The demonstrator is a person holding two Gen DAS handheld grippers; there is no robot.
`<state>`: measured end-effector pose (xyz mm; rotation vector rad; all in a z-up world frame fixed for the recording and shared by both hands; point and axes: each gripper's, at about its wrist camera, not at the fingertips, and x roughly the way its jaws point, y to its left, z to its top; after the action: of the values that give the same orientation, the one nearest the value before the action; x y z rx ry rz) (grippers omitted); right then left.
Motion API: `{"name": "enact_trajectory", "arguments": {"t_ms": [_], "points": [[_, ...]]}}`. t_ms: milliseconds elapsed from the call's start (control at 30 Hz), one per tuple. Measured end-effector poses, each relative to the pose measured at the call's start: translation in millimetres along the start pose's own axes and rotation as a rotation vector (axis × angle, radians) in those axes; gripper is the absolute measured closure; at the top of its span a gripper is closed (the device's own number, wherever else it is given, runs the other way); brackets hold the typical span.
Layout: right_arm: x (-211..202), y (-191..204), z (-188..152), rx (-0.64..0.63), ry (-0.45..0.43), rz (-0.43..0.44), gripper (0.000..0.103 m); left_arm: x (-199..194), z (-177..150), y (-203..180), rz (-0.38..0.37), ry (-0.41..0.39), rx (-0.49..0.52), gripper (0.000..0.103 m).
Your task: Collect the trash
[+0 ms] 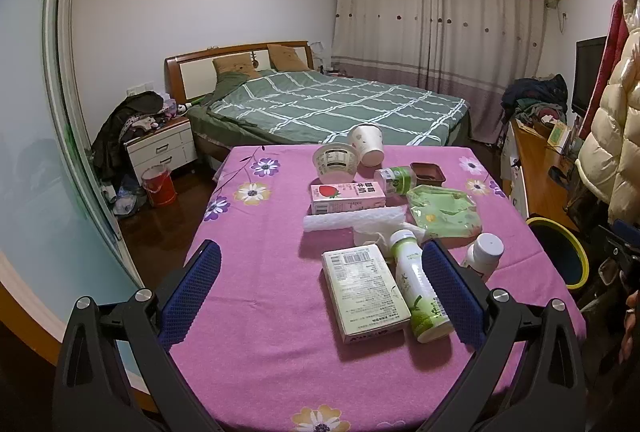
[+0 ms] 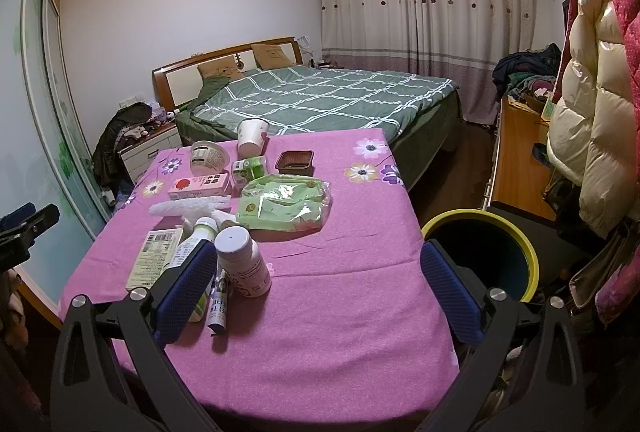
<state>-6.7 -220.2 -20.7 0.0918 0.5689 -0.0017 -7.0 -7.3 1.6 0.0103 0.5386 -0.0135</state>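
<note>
Both grippers hang over the near end of a table covered in a pink flowered cloth (image 1: 260, 272), each with its blue-padded jaws spread wide and nothing between them: the left gripper (image 1: 320, 292) hovers above the cloth with a flat pale carton (image 1: 364, 292) and a lying green-and-white bottle (image 1: 420, 292) showing in the gap beyond its fingers, and the right gripper (image 2: 316, 288) is further toward the table's right edge. Just past the right gripper's left finger stands a white-capped pill bottle (image 2: 244, 264), tilted slightly, with a small tube (image 2: 219, 306) lying on the cloth beside its base. Off the right edge of the table, near the right gripper's other finger, sits a dark trash bin with a yellow rim (image 2: 486, 256), its mouth open. Further along the table lie a roll of white foam wrap (image 1: 352, 222) with crumpled tissue at its end, a green plastic packet (image 1: 442, 213), and a pink strawberry milk carton (image 1: 347, 197) on its side. Behind these are a small green-labelled bottle (image 1: 394, 179) on its side, a brown plastic tray (image 1: 428, 173), a clear tub (image 1: 335, 163) tipped over and a white paper cup (image 1: 367, 143) tipped over too. Beyond the table stands a bed with a green checked quilt (image 1: 328, 103), and curtains (image 1: 436, 19) cover the far wall.
</note>
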Motion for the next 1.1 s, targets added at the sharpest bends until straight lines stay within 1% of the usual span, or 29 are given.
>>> {"name": "enact_trajectory", "arguments": {"t_ms": [1100], "points": [[4.0,3.6,-3.6,0.007,0.01,0.007,0.006,5.8,-2.7,-4.3,-0.012,0.01,0.022,0.004]]}}
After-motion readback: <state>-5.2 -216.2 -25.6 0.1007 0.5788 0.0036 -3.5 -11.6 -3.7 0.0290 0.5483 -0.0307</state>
